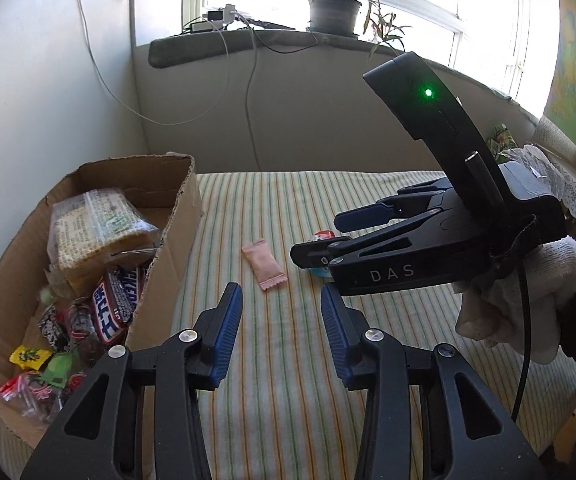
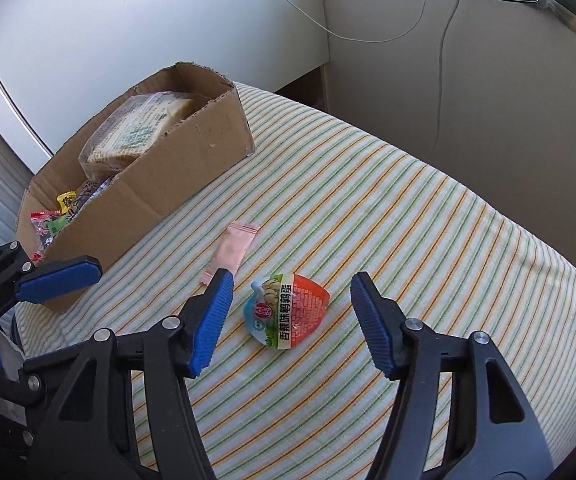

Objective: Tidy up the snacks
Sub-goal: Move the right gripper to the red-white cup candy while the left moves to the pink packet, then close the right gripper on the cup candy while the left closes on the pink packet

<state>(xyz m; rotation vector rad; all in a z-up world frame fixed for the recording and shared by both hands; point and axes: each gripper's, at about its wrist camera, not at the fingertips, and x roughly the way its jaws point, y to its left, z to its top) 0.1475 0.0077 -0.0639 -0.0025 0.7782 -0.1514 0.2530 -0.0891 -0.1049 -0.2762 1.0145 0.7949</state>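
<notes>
Quail-egg pack (image 2: pixel 286 311) lies between my spread right tongs (image 2: pixel 292 308); pink sachet (image 1: pixel 263 263) lies ahead of spread, empty left tongs (image 1: pixel 281 312).

Your left hand-held gripper (image 1: pixel 281 316) fills the bottom of the left wrist view, angled downward, blue pads (image 1: pixel 227 332) parted with nothing between them. Your right hand-held gripper (image 2: pixel 292 320) sits at the bottom of the right wrist view, pitched steeper down, jaws gaping wider, pads clear of contact. In the left wrist view it comes in from the right edge of the frame, fingers aimed toward frame centre, green status light on top. Your right hand (image 1: pixel 516 292), in a white glove with a dark sleeve behind it, is wrapped round its handle at the right edge.
</notes>
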